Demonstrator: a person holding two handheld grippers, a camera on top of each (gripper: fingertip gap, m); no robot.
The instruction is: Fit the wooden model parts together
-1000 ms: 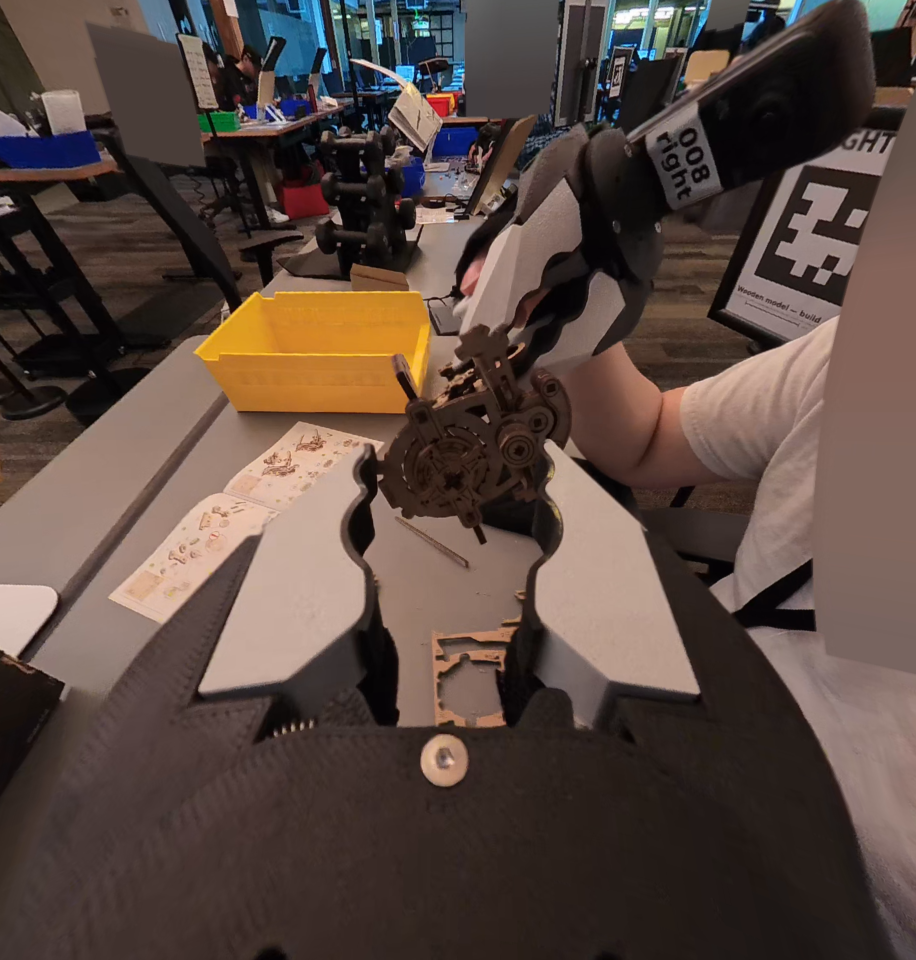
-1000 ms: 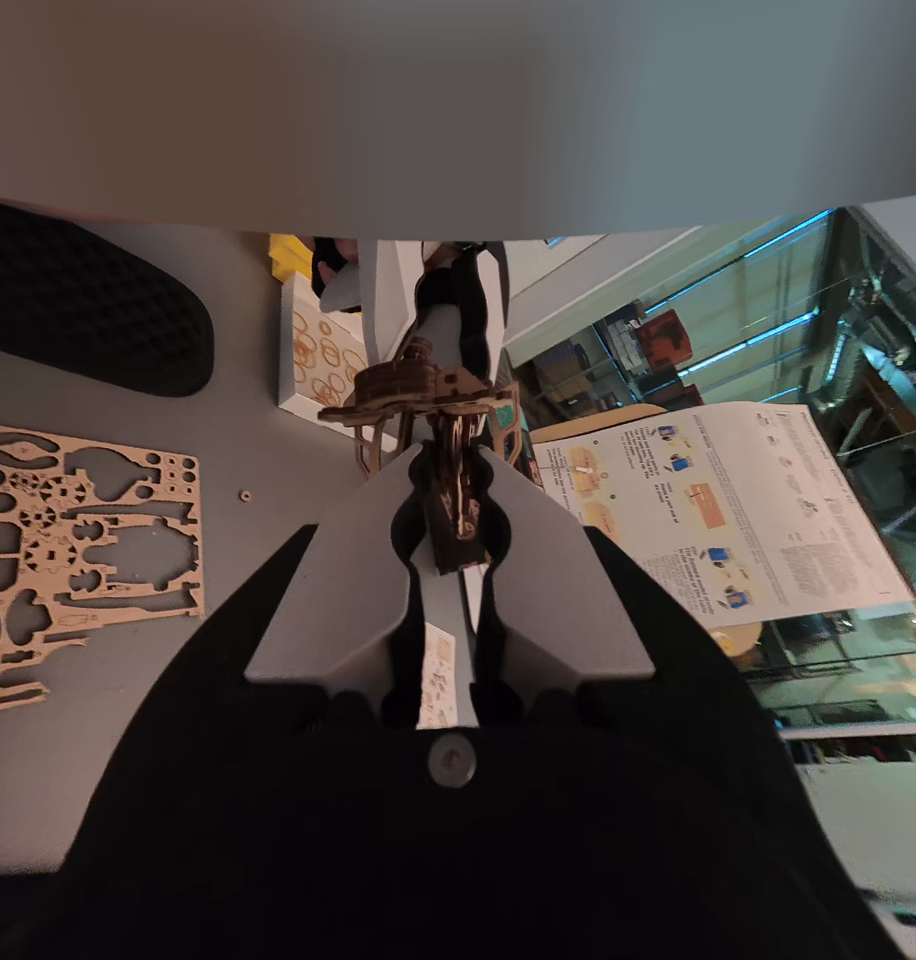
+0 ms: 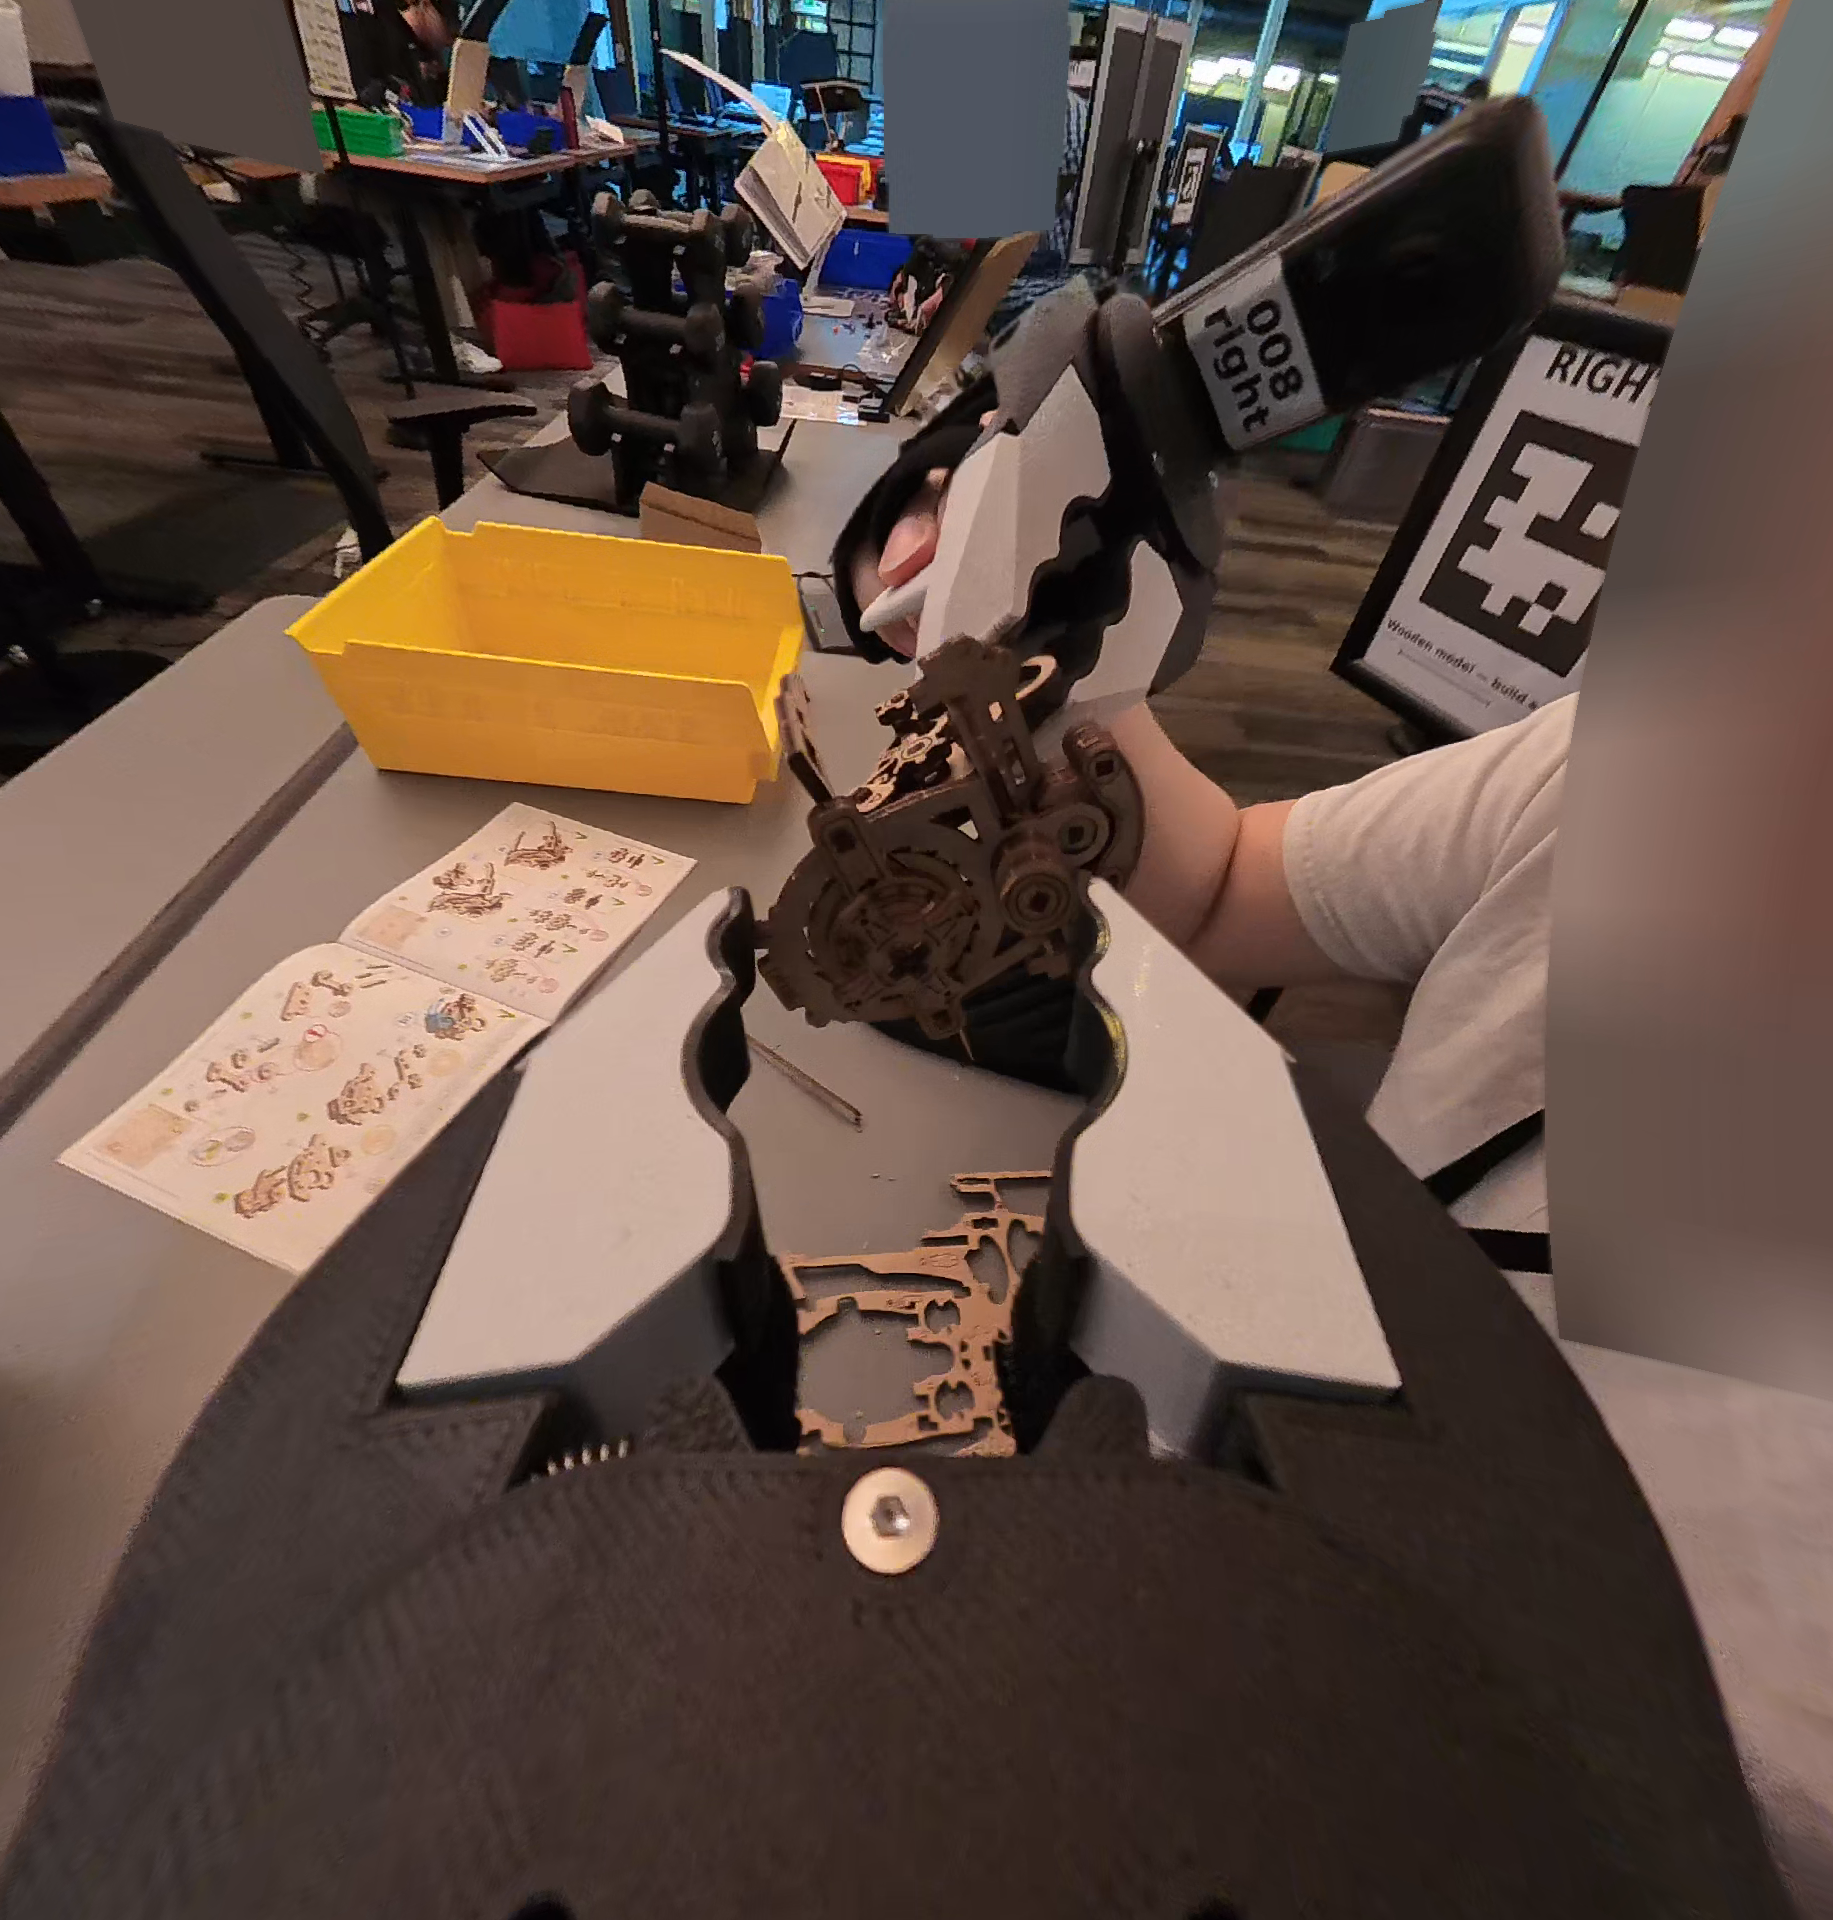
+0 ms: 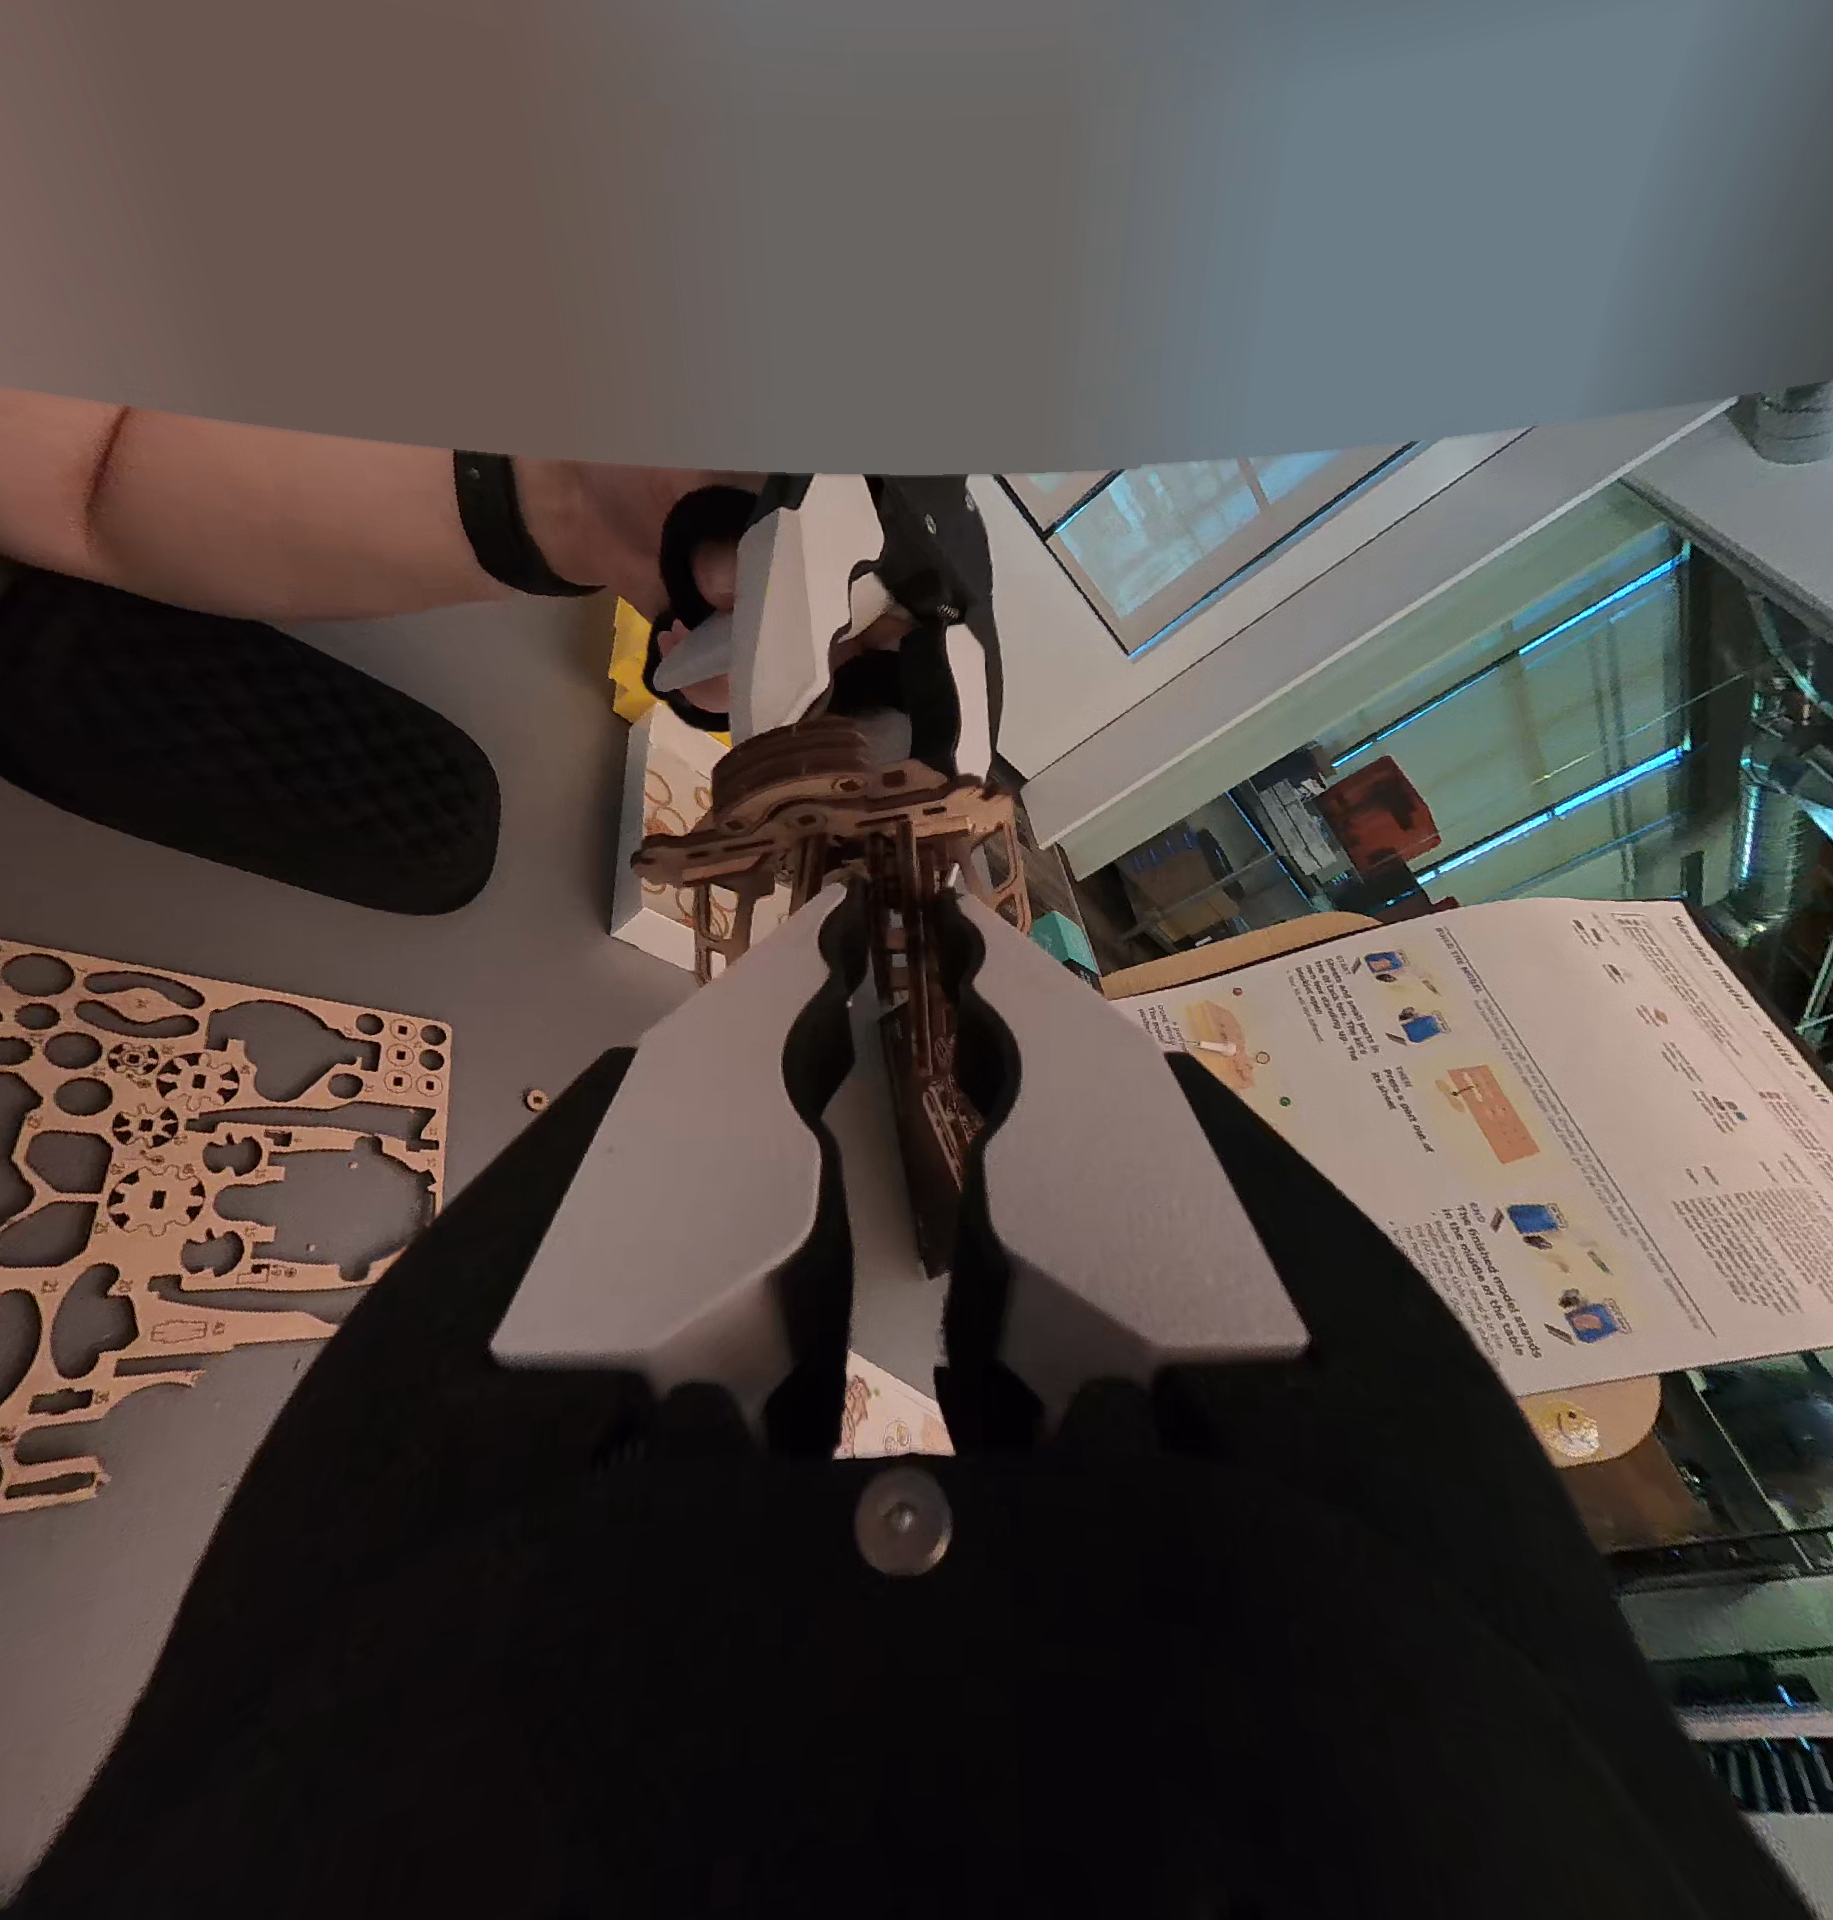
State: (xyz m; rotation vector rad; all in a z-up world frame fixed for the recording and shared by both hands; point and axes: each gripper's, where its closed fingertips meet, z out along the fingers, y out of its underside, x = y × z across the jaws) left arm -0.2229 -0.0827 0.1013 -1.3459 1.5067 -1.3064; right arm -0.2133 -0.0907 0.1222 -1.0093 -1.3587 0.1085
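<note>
Wooden model (image 3: pixel 943 883), a dark cluster of gears and struts, is hanging in the air above the grey table (image 3: pixel 216 748), gripped from two sides. The left tongs (image 3: pixel 917 940) are closing on its big round gear section from below, their tips pressing its edges, while the right tongs (image 4: pixel 896 914) are clamped on a thin dark strut that runs back between their pads. Compared with a second ago, the model is sitting a little higher and turned slightly, and the right tongs have shifted up along the strut; I take that as a part being worked into its slot, not yet seated for certain. Beneath it a thin stick (image 3: pixel 803 1081) is lying on the table, with a punched-out wooden sheet (image 3: pixel 912 1340) just nearer. A larger parts sheet (image 4: pixel 164 1174) is lying flat to one side, many shapes already gone. An open instruction leaflet (image 3: pixel 372 1029) is lying beside the yellow bin (image 3: pixel 548 665), whose visible inside is looking empty.
</note>
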